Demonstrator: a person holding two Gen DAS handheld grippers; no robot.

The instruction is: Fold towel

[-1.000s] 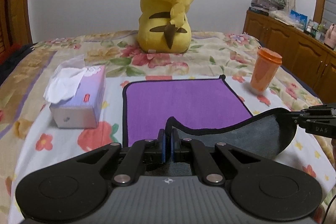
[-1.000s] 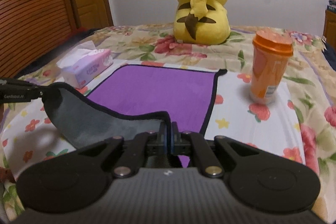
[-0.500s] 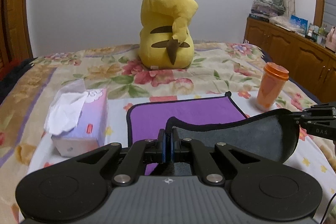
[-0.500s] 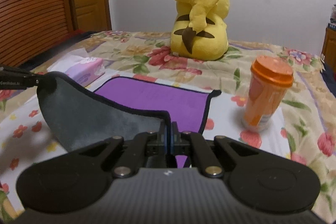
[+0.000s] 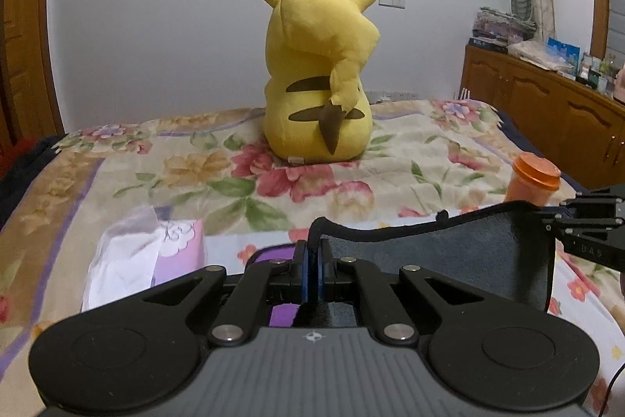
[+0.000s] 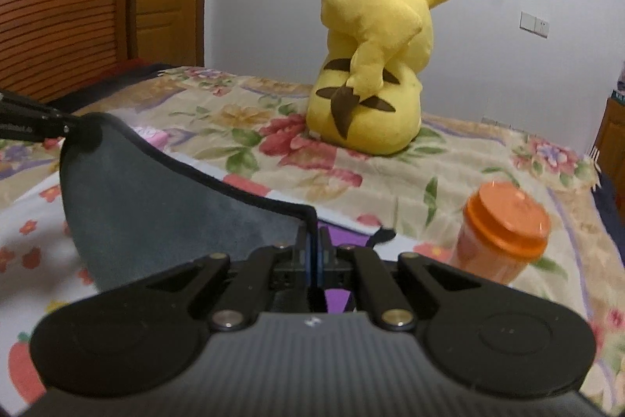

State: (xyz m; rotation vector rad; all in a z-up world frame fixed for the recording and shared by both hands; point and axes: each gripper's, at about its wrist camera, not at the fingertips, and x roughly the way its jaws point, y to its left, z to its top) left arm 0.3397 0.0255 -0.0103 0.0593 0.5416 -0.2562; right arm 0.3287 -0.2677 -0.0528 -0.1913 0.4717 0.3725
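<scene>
The towel point(image 5: 461, 260) is purple on top and grey underneath, with a black hem. My left gripper point(image 5: 312, 253) is shut on its near left corner. My right gripper point(image 6: 313, 241) is shut on its near right corner. Both hold the near edge up above the bed, so the grey underside point(image 6: 164, 213) faces me and hangs slack between them. Only slivers of the purple side point(image 5: 273, 255) show below. Each gripper shows in the other's view, the right one point(image 5: 586, 233) and the left one point(image 6: 35, 124).
A yellow Pikachu plush point(image 5: 316, 81) sits at the far side of the floral bed cover point(image 5: 218, 163). A tissue box point(image 5: 156, 260) lies at the left. An orange lidded cup point(image 6: 504, 233) stands at the right. Wooden cabinets point(image 5: 547, 112) line the right wall.
Both grippers have lifted the towel's near edge higher and carried it forward toward the plush. The grey underside now hides most of the purple side.
</scene>
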